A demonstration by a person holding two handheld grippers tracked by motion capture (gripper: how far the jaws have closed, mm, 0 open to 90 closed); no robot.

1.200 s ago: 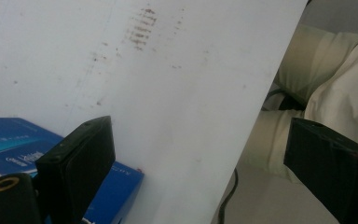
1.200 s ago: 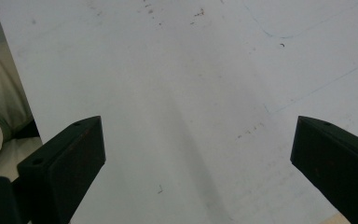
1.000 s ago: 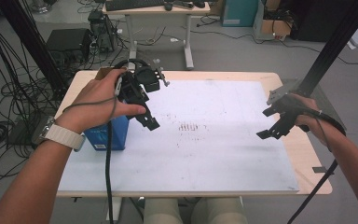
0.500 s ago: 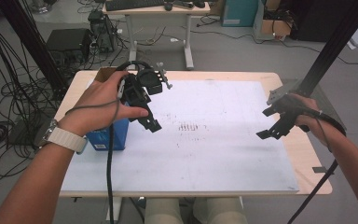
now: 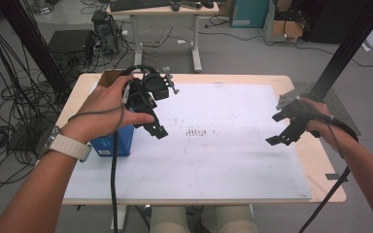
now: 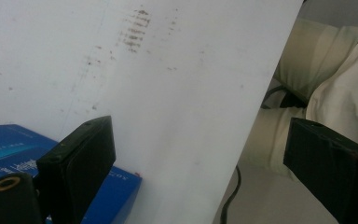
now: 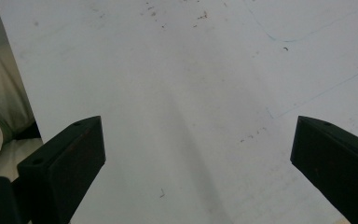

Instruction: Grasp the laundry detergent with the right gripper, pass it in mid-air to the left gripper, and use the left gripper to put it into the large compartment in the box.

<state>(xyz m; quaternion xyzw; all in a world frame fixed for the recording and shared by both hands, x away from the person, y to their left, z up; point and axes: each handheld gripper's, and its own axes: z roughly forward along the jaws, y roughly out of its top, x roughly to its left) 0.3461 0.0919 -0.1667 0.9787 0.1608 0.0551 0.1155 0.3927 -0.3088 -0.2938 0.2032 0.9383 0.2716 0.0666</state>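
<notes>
**Both grippers released, held above the white sheet; blue box at the left edge**

Currently the left gripper (image 5: pixel 153 124) is held in the person's left hand (image 5: pixel 108 110) above the left part of the counter (image 5: pixel 209 78), tilted down toward the white sheet (image 5: pixel 223 160) that covers most of the counter top. In the left gripper view its two black jaws stand wide apart with nothing between them: released, grasping nothing. Between them lie the white sheet (image 6: pixel 168 93) and, past its edge, the person's light trousers (image 6: pixel 326 60).

The blue box (image 5: pixel 110 141) rests on the sheet at its left edge, partly hidden under the left hand in the high view. In the left gripper view the blue box (image 6: pixel 9 140) lies just behind the lower-left jaw; contact cannot be told, but the box is not between the jaws.

The right gripper (image 5: pixel 284 127) is held in the right hand (image 5: pixel 318 120) over the right edge of the sheet, well apart from the box. The right gripper view shows its jaws spread wide over bare sheet (image 7: pixel 191 93): released, nothing grasped.

A patch of dark smudge marks (image 5: pixel 196 131) sits on the sheet near its middle, between the two grippers. A cable (image 5: pixel 112 184) trails from the left gripper down past the near counter edge.
</notes>
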